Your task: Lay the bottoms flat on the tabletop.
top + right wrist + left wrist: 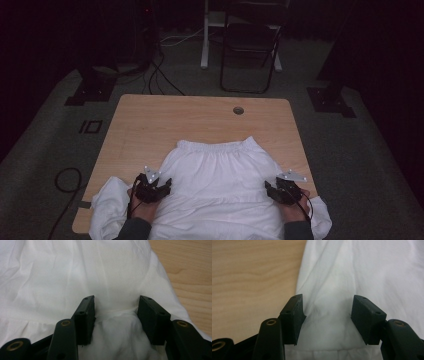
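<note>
A white garment (pixel 220 185) with a gathered elastic waistband lies spread on the wooden table (pixel 150 125), the waistband toward the far side. My left gripper (pixel 166 185) rests on the garment's left part, near its edge. In the left gripper view the jaws (pixel 327 315) stand wide apart over the fairly flat cloth (pixel 362 270), with bare wood to the left. My right gripper (pixel 269 188) rests on the garment's right part. In the right gripper view its jaws (pixel 116 315) are wide apart with a soft bunch of cloth (pixel 62 277) heaped between them.
Part of the garment spills over the table's near corners on both sides. A cable hole (pixel 238 110) sits near the table's far edge. Beyond the table stand a dark folding chair (pixel 250 45) and black stand bases (pixel 92 90). A cable loop (pixel 65 180) lies on the floor at the left.
</note>
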Available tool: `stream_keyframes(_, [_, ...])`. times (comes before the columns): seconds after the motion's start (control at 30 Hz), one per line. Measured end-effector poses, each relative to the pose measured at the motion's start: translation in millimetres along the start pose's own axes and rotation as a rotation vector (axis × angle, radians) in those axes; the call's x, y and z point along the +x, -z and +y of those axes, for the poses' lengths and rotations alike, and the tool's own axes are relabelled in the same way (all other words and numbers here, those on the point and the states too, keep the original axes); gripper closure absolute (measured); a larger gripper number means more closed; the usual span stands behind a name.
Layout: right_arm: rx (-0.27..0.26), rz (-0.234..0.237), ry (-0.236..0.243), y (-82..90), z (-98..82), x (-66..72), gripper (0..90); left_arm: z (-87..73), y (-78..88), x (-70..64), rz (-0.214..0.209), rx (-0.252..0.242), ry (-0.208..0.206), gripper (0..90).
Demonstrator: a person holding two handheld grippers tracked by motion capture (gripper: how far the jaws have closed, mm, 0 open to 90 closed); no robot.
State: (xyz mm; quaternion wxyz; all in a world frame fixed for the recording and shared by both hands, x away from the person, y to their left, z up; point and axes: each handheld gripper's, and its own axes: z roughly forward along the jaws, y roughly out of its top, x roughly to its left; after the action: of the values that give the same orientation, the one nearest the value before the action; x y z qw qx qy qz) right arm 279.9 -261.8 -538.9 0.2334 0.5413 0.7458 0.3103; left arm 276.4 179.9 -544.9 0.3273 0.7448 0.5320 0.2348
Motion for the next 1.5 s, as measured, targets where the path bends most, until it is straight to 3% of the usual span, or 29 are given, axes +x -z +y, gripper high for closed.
stream_keyframes(0.3, [0.014,0.021,0.053,25.9,-24.4,28.4,48.4,-27.0,32.4,-5.3,0.023,0.025,0.024,43.7])
stream_keyframes(0.6, [0.021,0.057,0.051,42.4,-38.9,35.1,48.4,-45.6,53.0,-11.8,0.042,0.032,0.04,43.8])
stream_keyframes(0.77, [-0.011,0.077,0.042,41.8,-36.6,34.2,47.2,-33.8,46.2,-8.9,0.024,0.043,0.077,45.2])
stream_keyframes(0.9, [-0.031,0.073,0.048,41.7,-34.0,33.9,45.5,-20.6,36.0,-13.7,-0.002,0.023,0.045,44.4])
stream_keyframes(1.0, [-0.024,0.08,0.059,38.0,-31.8,33.3,43.2,-14.3,28.1,-14.2,-0.016,0.036,0.034,43.9])
stream_keyframes(1.23, [-0.01,0.084,0.067,30.2,-27.4,33.2,41.1,-14.6,18.6,-10.0,-0.007,0.013,0.018,43.2])
stream_keyframes(1.5, [-0.007,0.101,0.09,20.4,-19.6,35.5,38.7,-17.8,19.5,-9.1,0.003,-0.002,0.013,42.6])
